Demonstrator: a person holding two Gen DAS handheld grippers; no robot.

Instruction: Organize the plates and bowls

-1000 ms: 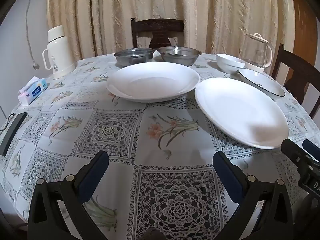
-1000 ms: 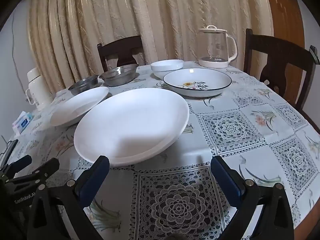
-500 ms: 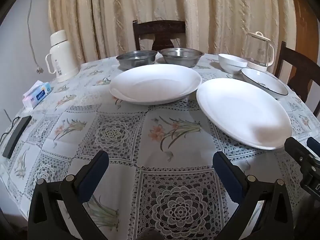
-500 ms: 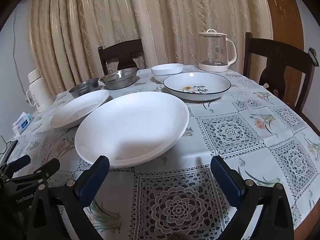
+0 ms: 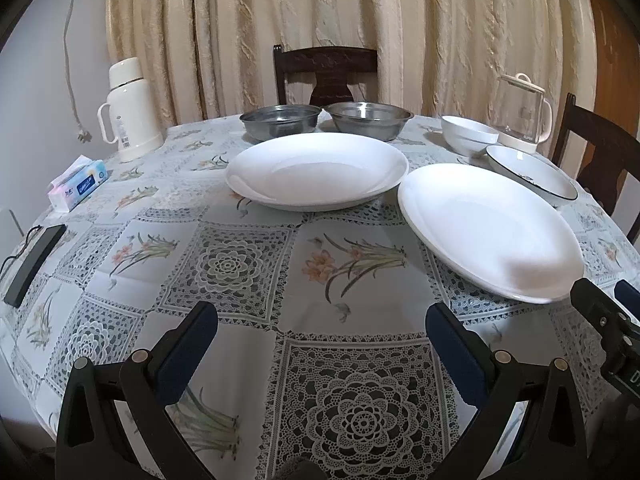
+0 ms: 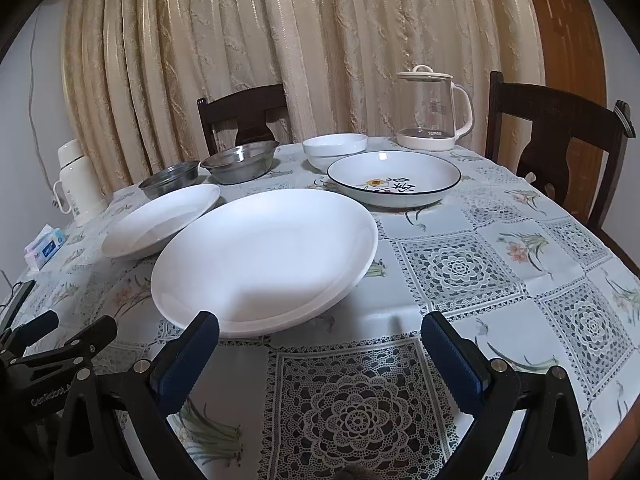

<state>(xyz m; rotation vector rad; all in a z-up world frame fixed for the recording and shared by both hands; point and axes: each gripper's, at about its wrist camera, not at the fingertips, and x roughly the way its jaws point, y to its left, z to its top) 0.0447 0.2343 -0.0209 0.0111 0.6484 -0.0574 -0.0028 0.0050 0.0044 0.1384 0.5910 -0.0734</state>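
Jaws of left gripper (image 5: 322,330) and right gripper (image 6: 319,338) spread, empty; black-rimmed plate (image 5: 532,176) partly hidden.

Left gripper (image 5: 322,332) gapes empty over the tablecloth (image 5: 240,264) — two white plates (image 5: 316,172) beyond.

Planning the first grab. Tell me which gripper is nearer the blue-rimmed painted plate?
Right. The right gripper faces the blue-rimmed painted plate across a large white plate; the left gripper sits farther left.
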